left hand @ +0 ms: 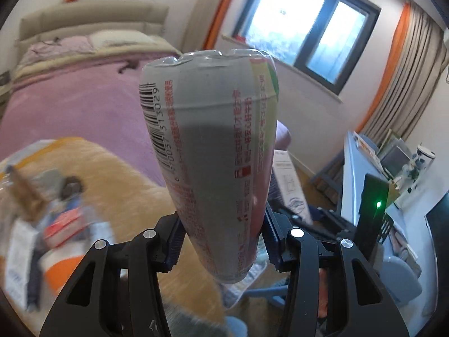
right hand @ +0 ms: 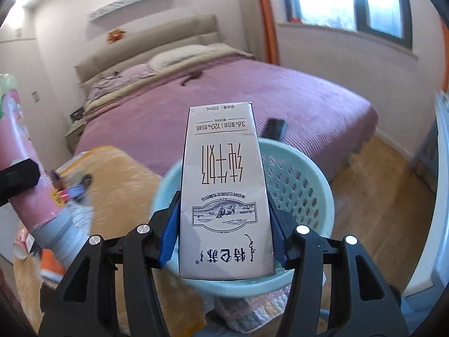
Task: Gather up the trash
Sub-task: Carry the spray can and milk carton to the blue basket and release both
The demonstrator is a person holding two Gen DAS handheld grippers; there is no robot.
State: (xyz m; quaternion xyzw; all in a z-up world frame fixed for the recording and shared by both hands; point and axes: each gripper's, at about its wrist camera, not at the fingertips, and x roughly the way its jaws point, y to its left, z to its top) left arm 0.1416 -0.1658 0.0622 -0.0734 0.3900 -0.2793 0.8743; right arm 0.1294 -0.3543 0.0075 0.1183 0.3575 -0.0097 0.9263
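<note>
My left gripper (left hand: 221, 241) is shut on a plastic drink bottle (left hand: 213, 146) with a grey and pink label, held bottom-up in the air. The bottle also shows at the left edge of the right wrist view (right hand: 19, 168). My right gripper (right hand: 224, 221) is shut on a white 250 mL milk carton (right hand: 224, 191), held upside down just above the near rim of a pale green perforated basket (right hand: 303, 191). More trash lies on an orange furry surface (left hand: 118, 179): wrappers (left hand: 64, 219) and an orange-and-white packet (left hand: 61, 269), blurred.
A bed with a pink cover (right hand: 252, 98) stands behind the basket, a dark remote (right hand: 273, 129) at its foot. A white desk with clutter (left hand: 364, 168) is at the right. Wooden floor (right hand: 378, 196) lies right of the basket. A paper cup (right hand: 21, 245) lies at far left.
</note>
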